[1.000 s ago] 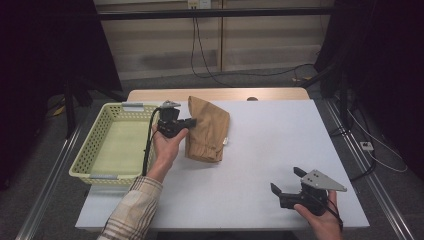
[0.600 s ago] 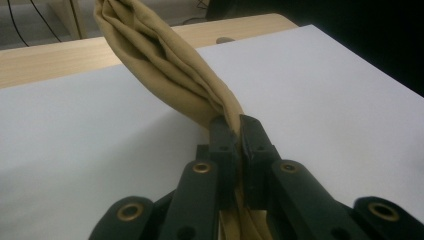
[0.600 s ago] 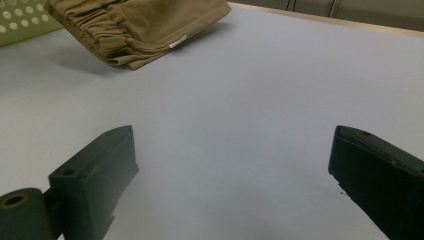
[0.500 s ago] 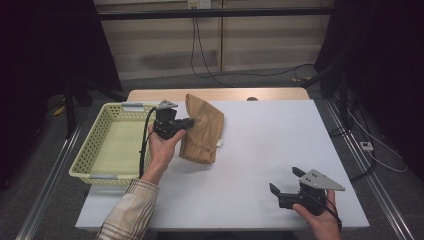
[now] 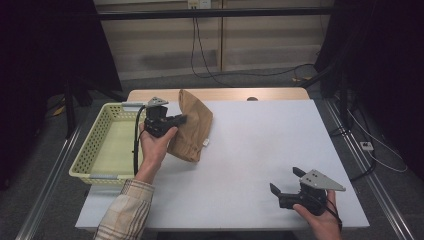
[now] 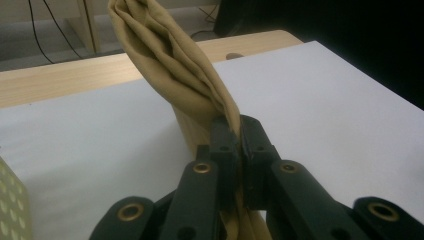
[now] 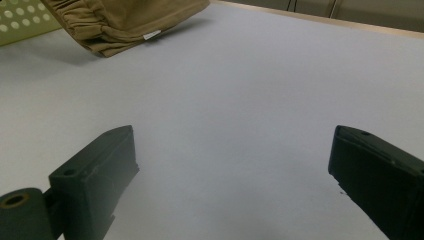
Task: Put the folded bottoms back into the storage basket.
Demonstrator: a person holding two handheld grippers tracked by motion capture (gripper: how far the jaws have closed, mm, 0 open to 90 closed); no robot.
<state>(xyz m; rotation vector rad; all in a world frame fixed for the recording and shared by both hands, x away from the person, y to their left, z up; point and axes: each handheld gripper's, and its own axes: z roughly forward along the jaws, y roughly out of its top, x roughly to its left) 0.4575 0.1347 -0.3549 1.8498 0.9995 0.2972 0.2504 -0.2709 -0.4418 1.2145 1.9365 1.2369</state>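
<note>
Pinching a fold of the tan cloth [image 6: 170, 65], the left gripper [image 5: 175, 120] holds it near the desk's far left corner, beside the basket [image 5: 95, 150]. The right gripper [image 5: 287, 184] rests spread. A thin bite may slip, dropping the cloth short of the basket.

both grippers are black, the left gripper [image 5: 181, 119] and the right gripper [image 5: 284, 181], each with a grey three-cornered plate on top. brass-coloured rivets sit in the links. the sleeve [image 5: 124, 212] is pale plaid.

basket [image 5: 102, 150] left of cloth [image 5: 192, 127] (on table [image 5: 260, 150])
</note>
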